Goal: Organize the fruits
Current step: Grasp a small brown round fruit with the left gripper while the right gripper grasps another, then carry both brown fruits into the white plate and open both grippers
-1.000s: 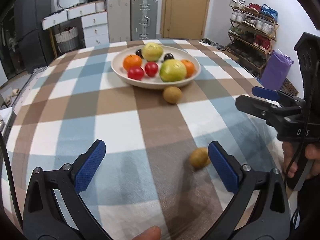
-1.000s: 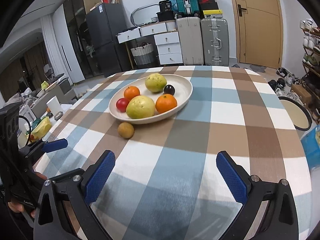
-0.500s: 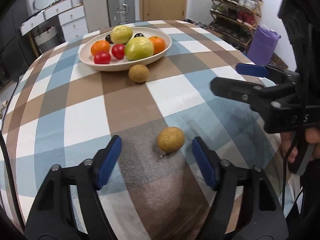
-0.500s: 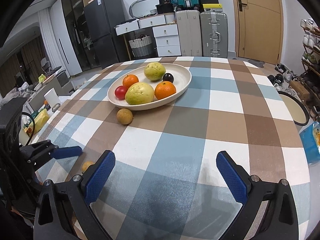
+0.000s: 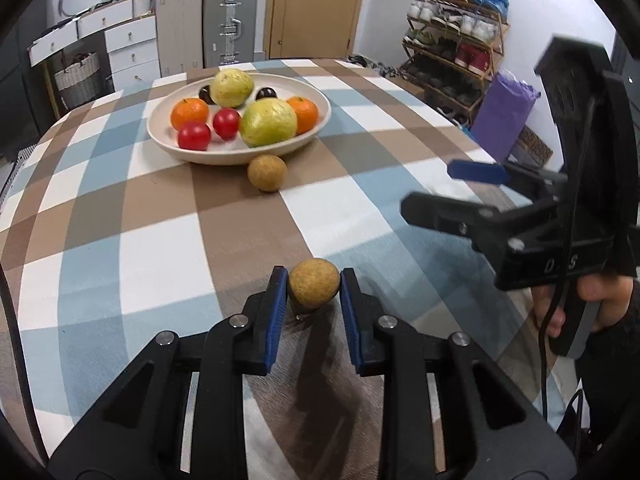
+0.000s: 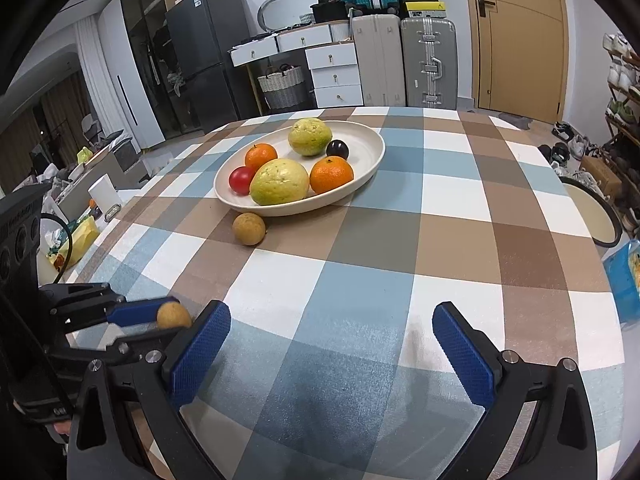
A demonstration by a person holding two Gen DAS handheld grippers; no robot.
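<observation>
My left gripper is shut on a small brown round fruit, held low over the checked tablecloth; it also shows in the right wrist view. A second brown fruit lies on the cloth just in front of the cream oval bowl; it shows in the right wrist view too. The bowl holds green guavas, oranges, red tomatoes and dark plums. My right gripper is open and empty over the near part of the table; it appears at the right in the left wrist view.
The round table has a blue, brown and white checked cloth. A shoe rack and a purple bag stand beyond its right edge. Suitcases and drawers line the far wall. Clutter sits at the left.
My left gripper moved forward around the small brown fruit and closed on it. The right gripper stayed open and nearly still.
</observation>
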